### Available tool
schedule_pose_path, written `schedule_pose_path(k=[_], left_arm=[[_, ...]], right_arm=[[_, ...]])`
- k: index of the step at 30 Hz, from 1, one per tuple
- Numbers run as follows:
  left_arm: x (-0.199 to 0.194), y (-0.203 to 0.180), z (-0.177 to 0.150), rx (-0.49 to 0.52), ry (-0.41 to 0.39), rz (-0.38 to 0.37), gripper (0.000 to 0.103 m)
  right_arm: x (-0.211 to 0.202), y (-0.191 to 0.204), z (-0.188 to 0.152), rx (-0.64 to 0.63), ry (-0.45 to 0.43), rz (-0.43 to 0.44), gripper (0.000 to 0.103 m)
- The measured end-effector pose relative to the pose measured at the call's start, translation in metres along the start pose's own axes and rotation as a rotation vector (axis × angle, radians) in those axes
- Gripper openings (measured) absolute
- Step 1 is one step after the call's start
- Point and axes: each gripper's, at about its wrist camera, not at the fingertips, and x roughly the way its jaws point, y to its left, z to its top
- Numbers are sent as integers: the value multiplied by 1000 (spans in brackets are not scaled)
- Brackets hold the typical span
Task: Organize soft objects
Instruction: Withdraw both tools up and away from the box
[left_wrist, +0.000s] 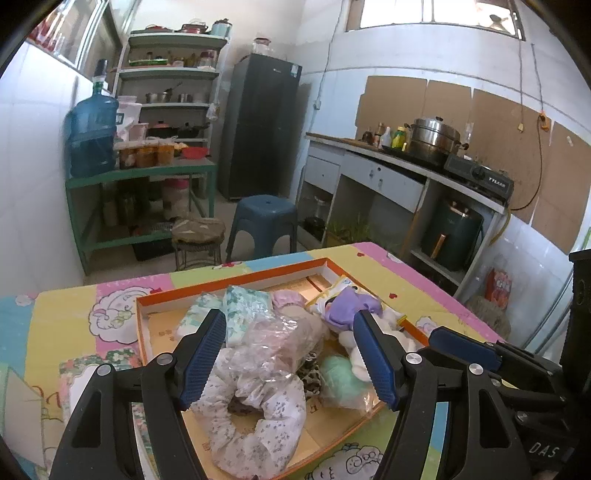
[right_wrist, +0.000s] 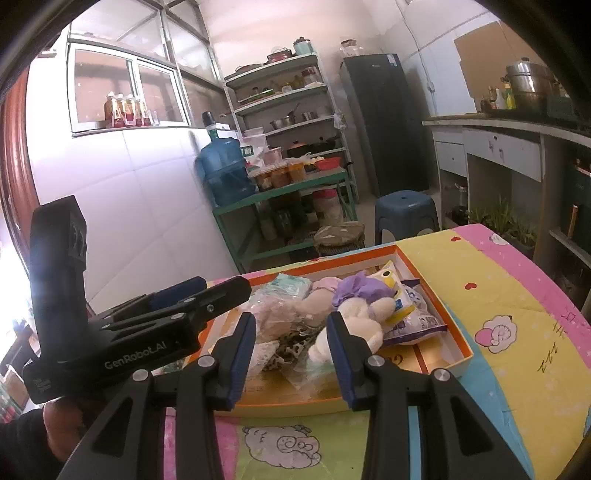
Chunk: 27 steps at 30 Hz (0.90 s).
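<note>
While both tongs hang empty above the near edge of the orange-rimmed box (left_wrist: 236, 275), the step in hand is judged to be a pause between picks: nothing is carried, and the soft things are seen gathered inside the box on the desk (right_wrist: 491, 295), which is covered by a bright cartoon-print cloth.

The left tongs (left_wrist: 291, 354) are held wide open, with nothing pressed between the blue pads. Beyond them, and lower, a floral fabric ring (left_wrist: 258, 417) is seen at the near end of the box, with a crinkled clear plastic bag (left_wrist: 280, 339) lying just behind it. A mint-green bundle in plastic (left_wrist: 341, 380) lies just beside the right pad, farther in.

The right tongs (right_wrist: 291, 339) are held partly open and are likewise empty. Past their tips a white plush toy with a purple bow (right_wrist: 360, 306) is seen in the box, touching a printed packet (right_wrist: 413, 314) at the right-hand wall.

No contact between either pair and any item can be made out. For the next move, one item would have to be chosen, the tongs lowered over it with a pad on each side, and closed gently, since these things are expected to give and slip. The plastic wrapping is judged the likeliest to slide out.
</note>
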Motion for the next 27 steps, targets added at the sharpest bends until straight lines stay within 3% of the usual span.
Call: schedule_pose_path(k=[27], left_arm=[[-82,36,-8,-40,-79,27,73]], right_arm=[[-24,68,-1,-98,-21,16,40]])
